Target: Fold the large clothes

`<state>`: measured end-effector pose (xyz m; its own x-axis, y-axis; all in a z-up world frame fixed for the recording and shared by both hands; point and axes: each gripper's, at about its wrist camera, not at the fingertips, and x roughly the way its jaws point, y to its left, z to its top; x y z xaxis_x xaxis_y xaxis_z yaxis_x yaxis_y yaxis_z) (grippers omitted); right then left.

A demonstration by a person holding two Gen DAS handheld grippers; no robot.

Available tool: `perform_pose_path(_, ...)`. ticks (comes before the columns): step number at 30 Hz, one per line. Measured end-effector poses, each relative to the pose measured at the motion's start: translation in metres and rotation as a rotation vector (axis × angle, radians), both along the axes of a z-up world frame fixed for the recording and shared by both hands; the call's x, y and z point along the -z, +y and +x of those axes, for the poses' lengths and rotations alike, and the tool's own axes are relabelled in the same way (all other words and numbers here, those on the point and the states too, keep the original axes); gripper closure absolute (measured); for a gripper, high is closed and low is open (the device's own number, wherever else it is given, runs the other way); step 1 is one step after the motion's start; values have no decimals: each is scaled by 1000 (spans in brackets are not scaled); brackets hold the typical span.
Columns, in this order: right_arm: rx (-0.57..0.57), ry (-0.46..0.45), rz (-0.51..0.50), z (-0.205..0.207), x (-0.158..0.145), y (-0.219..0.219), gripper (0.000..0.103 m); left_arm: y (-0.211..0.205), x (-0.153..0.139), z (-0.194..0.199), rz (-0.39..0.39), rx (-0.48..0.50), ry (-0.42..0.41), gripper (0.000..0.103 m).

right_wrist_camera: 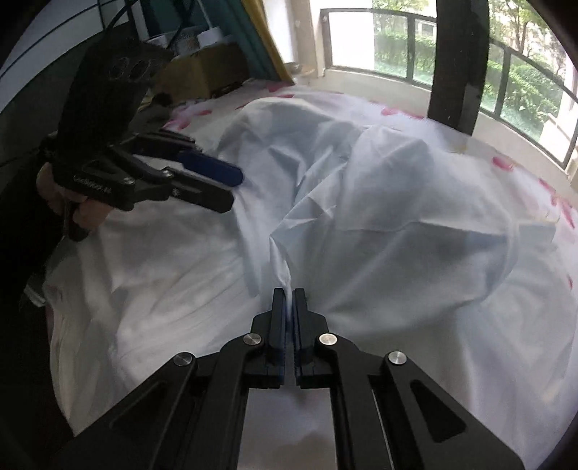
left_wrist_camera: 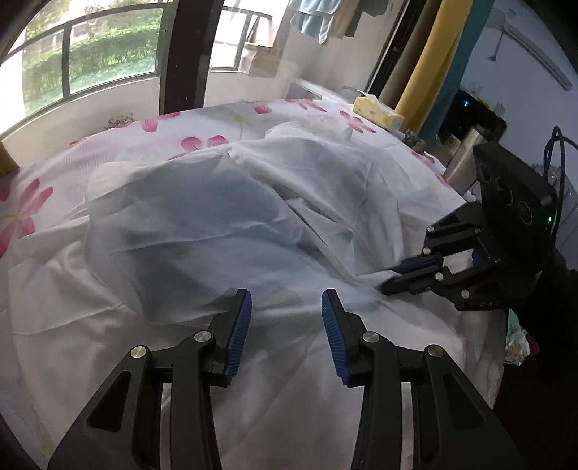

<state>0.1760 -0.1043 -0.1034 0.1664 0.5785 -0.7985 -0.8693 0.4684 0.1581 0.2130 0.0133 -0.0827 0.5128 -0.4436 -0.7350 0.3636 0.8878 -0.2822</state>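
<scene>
A large white garment [left_wrist_camera: 224, 224] lies crumpled and puffed up on a bed with a pink-flowered sheet [left_wrist_camera: 202, 137]. My left gripper [left_wrist_camera: 286, 307] hovers just over the garment's near part, jaws open, with nothing between the blue pads [left_wrist_camera: 240, 325]. My right gripper [right_wrist_camera: 288, 293] is shut on a pinched fold of the white garment [right_wrist_camera: 397, 217], and the cloth rises from its tips in a ridge. In the left wrist view the right gripper [left_wrist_camera: 388, 283] appears at the right, tips closed on the cloth edge. The right wrist view shows the left gripper [right_wrist_camera: 231, 184] at the upper left, held by a hand [right_wrist_camera: 90, 213].
A yellow tissue pack [left_wrist_camera: 377, 112] rests at the bed's far right edge. Beyond the bed are a window with railings [left_wrist_camera: 90, 61], a dark pillar [left_wrist_camera: 184, 54] and hanging clothes [left_wrist_camera: 318, 18]. A cardboard box [right_wrist_camera: 202, 72] and clutter stand beside the bed.
</scene>
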Motion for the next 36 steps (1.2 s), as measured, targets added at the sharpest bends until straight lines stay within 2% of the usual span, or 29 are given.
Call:
perform_pose_path(5, -24, 25, -30, -2, -8, -5, 98, 4, -22, 5, -9, -40, -47, 60)
perform_pose_path(7, -41, 2, -40, -2, -17, -5, 96, 5, -30, 10, -16, -51, -76, 60)
perform_pose_path(9, -47, -27, -31, 2, -28, -7, 87, 5, -34, 19, -28, -61, -101, 60)
perform_pose_path(11, -35, -46, -2, 10, -39, -8, 59, 4, -34, 26, -24, -79, -104, 60)
perform_pose_path(13, 2, -69, 38, 25, -48, -10, 45, 6, -30, 36, -43, -84, -92, 60)
perform_pose_path(14, 27, -82, 48, 33, -51, -10, 43, 6, -30, 39, -56, -88, -92, 60)
perform_pose_path(18, 142, -136, 45, 72, -48, -2, 42, 7, -25, 49, -52, -102, -100, 60)
perform_pose_path(22, 188, -101, 49, 96, -34, 8, 42, 14, -8, 58, -45, -133, -44, 60)
perform_pose_path(28, 209, -51, -1, 93, -7, 8, 42, 17, 6, 46, -71, -110, -24, 60)
perform_pose_path(36, 228, -80, -25, 76, -8, 2, 34, 19, 8, 32, -71, -141, -4, 60)
